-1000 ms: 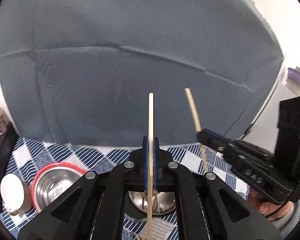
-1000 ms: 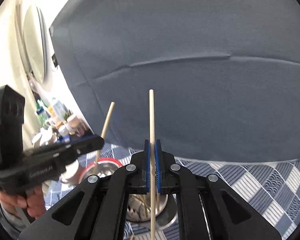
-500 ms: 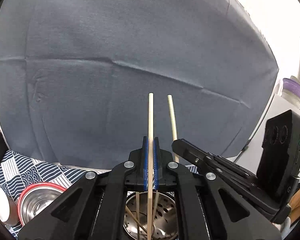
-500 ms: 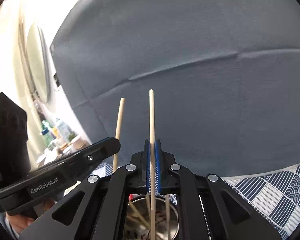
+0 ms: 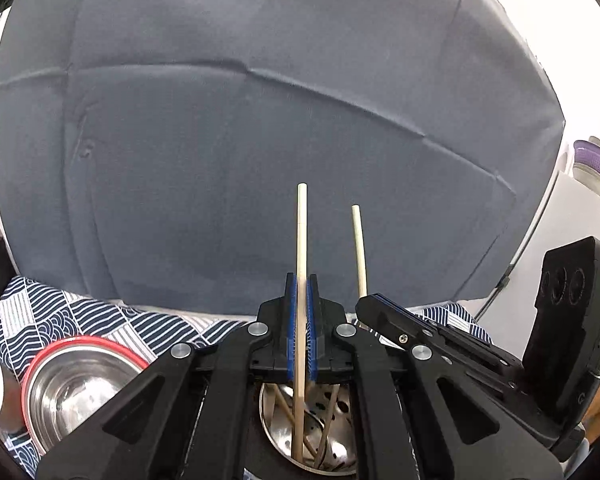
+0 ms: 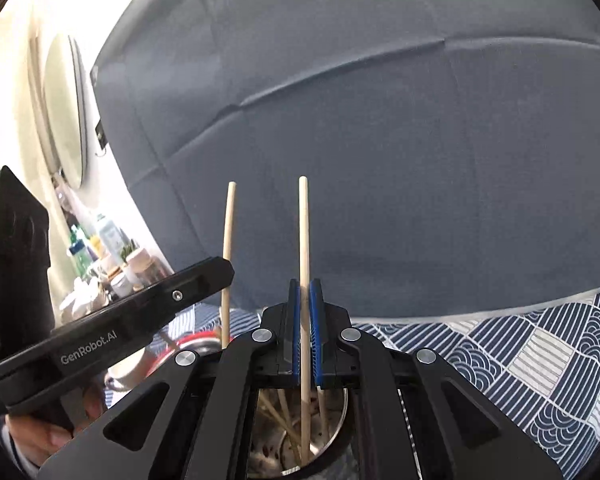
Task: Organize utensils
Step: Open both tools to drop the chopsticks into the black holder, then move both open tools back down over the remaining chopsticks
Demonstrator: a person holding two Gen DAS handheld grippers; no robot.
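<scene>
**Both tongs clamp a chopstick over the steel holder**

Left wrist view: the left tongs point(image 5: 302, 320) sit at bottom centre, their blue pads pressed shut on a pale wooden chopstick point(image 5: 301, 240) that stands nearly upright. Its lower end reaches down into the perforated steel holder point(image 5: 332, 420) at the bottom edge, where several other sticks lean at angles. To the right, the right tongs point(image 5: 370, 306) come in from the lower right, gripping a second chopstick point(image 5: 358, 248) that rises just beside the first. A red-rimmed steel bowl point(image 5: 60, 380) sits at lower left on the blue-and-white patterned cloth point(image 5: 100, 320) covering the bench. A grey fabric backdrop point(image 5: 260, 120) fills the upper frame.

Right wrist view: the right tongs point(image 6: 305, 320) at bottom centre are closed on their chopstick point(image 6: 303, 232), which is upright, with its lower end inside the steel holder point(image 6: 336, 432) among the loose sticks. The left tongs point(image 6: 224, 270) enter from the left, a hand point(image 6: 40, 440) at lower left holding their grip, and their chopstick point(image 6: 228, 240) stands just left of the other. The patterned cloth point(image 6: 520, 352) spreads at lower right.
</scene>
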